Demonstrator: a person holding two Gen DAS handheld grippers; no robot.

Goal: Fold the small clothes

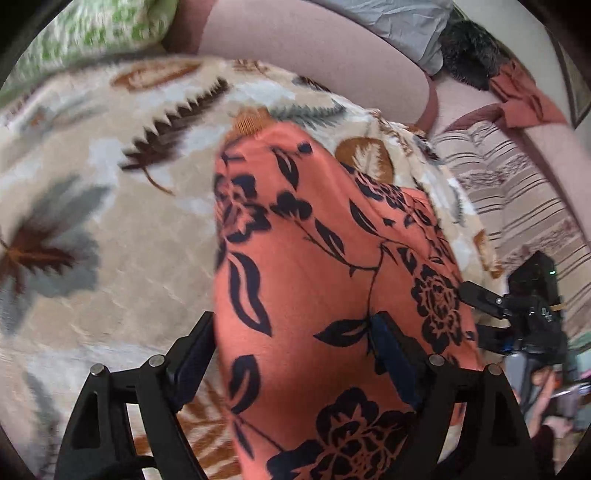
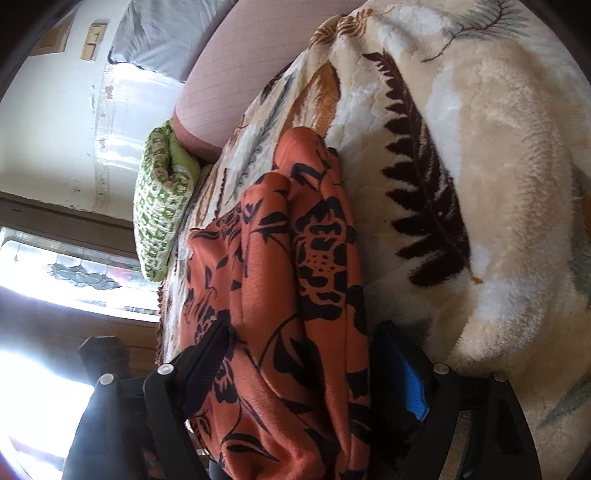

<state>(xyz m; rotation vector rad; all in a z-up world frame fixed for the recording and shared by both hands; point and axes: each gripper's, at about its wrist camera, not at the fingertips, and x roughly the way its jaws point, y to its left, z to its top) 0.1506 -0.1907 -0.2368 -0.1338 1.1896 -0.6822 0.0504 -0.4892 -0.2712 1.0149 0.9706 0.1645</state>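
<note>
The orange garment (image 1: 314, 266) with a black flower print lies in loose folds on a fleecy leaf-patterned blanket (image 1: 110, 229) spread over a sofa. The left gripper (image 1: 291, 328) has its jaws spread wide with the cloth running between them, neither pad clearly pressing on it. The right gripper (image 2: 306, 332) likewise straddles the bunched cloth with wide jaws. A green patterned pillow (image 2: 162, 206) lies at the blanket's far end.

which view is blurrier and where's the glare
Left wrist view: motion smear over the leaf blanket and green pillow, while the orange floral garment stays fairly crisp. Right wrist view: sharper overall, but the window at lower left blows out white.
</note>
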